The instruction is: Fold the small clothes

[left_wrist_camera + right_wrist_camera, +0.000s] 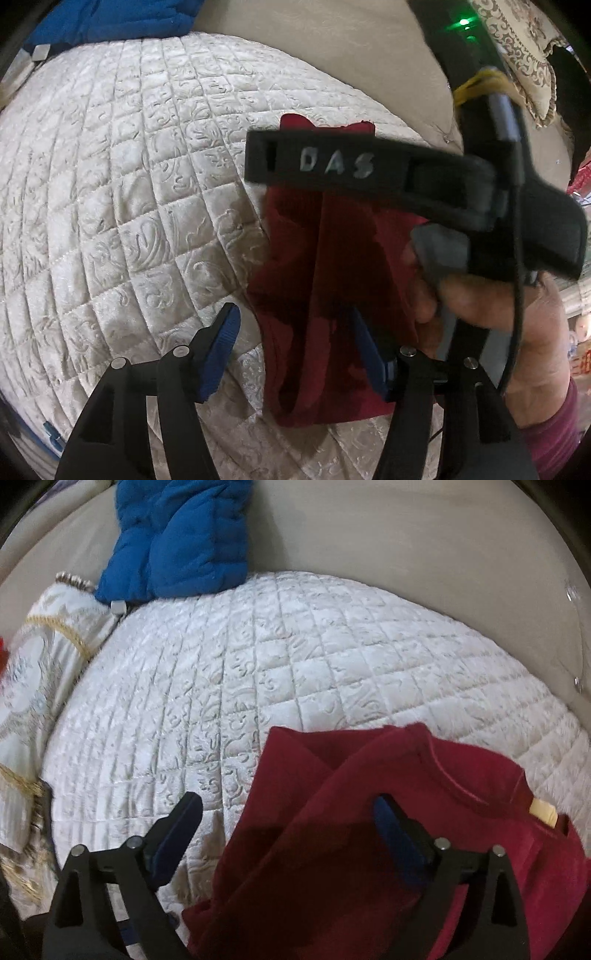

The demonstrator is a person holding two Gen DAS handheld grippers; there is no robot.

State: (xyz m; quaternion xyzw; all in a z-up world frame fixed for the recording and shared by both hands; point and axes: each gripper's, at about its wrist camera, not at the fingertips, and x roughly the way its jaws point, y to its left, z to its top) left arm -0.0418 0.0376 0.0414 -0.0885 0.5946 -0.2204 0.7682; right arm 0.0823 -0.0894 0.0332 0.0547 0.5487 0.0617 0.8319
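Left gripper (295, 343): jaws spread wide, nothing clamped. Right gripper (288, 830): same, wide apart, hovering over one red garment (369, 830) lying rumpled on the quilted white cover (258, 672). One blue padded item (177, 535) at the far edge. One embroidered cushion (37, 657) on the left.

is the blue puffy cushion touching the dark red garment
Apart. The right wrist view shows the blue puffy cushion at the far edge and the dark red garment near, with bare white quilted cover between them.
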